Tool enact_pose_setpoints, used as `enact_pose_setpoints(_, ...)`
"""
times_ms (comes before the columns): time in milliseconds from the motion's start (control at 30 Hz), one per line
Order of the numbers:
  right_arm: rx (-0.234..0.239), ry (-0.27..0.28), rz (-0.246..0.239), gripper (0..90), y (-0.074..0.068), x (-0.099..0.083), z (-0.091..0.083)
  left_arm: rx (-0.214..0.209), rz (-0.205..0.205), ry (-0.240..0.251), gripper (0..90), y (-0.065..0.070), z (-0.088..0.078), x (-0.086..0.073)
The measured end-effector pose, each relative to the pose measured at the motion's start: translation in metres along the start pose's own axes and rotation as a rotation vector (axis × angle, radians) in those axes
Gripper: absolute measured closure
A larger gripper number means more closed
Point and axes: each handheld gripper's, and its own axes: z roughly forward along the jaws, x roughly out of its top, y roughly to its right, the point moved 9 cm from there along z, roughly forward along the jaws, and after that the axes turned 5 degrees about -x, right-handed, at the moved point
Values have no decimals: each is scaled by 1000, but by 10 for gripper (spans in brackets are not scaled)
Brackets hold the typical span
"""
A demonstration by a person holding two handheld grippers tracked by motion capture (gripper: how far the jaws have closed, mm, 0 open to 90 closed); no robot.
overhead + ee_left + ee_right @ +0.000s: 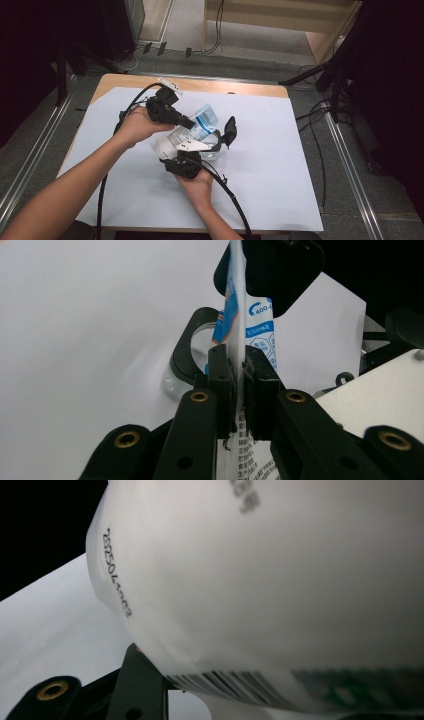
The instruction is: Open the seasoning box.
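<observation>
Pouch (196,131) held between both claws above the bench (280,165)

My left claw (239,371) is pinched tight on the pouch's flat edge, seemingly to steady it for the other hand. My right claw (212,146) sits partway closed around the pouch's plump body, which bulges right above its jaws, close to the camera.

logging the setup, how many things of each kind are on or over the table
Grippers: 2, left gripper and right gripper
Printed pouch: 1, white and blue pouch
White sheet covering the table: 1, white sheet
Total: 4
</observation>
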Motion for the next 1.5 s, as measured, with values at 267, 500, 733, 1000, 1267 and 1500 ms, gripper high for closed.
enact_pose_setpoints(267,10,0,0,589,0,5,-1,9,0,-1,871,-1,2,5)
enact_pose_setpoints(500,26,-1,18,592,-2,5,1,15,-5,-9,867,-3,5,4)
enact_pose_setpoints(733,39,0,34,598,-4,6,2,5,-17,-22,865,-3,8,4)
enact_pose_setpoints(1000,50,8,49,601,-5,8,2,2,-32,-21,860,-3,10,5)
enact_pose_setpoints(1267,67,14,58,603,-7,10,2,6,-41,-29,860,-4,11,6)
enact_pose_setpoints(1500,74,15,68,608,-8,10,2,2,-42,-33,834,-3,11,5)
